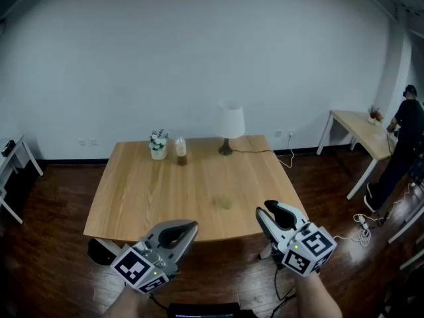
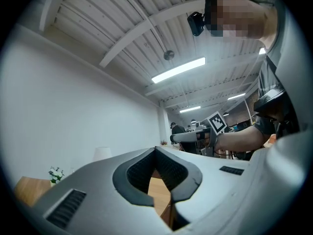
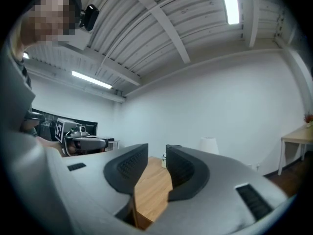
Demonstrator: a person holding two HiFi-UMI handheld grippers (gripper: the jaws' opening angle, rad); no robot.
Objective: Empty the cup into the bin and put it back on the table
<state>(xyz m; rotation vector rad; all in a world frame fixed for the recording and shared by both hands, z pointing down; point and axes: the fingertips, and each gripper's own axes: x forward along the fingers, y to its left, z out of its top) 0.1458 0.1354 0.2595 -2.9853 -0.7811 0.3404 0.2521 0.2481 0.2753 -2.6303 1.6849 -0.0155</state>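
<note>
A clear cup (image 1: 181,150) with something brown in it stands at the far side of the wooden table (image 1: 139,197), next to a small flower pot (image 1: 158,144). Both grippers hover at the table's near edge, far from the cup. My left gripper (image 1: 192,226) is shut, its fingertips meeting with nothing between them (image 2: 156,149). My right gripper (image 1: 264,211) stands open, with a narrow empty gap between its jaws (image 3: 156,150). A dark object (image 1: 99,251), perhaps the bin, sits on the floor below the table's near left corner.
A white lamp (image 1: 230,126) stands at the table's far edge, its cord running off to the right. A person (image 1: 404,138) stands at a white desk (image 1: 358,132) on the right. Cables (image 1: 361,227) lie on the dark wood floor there.
</note>
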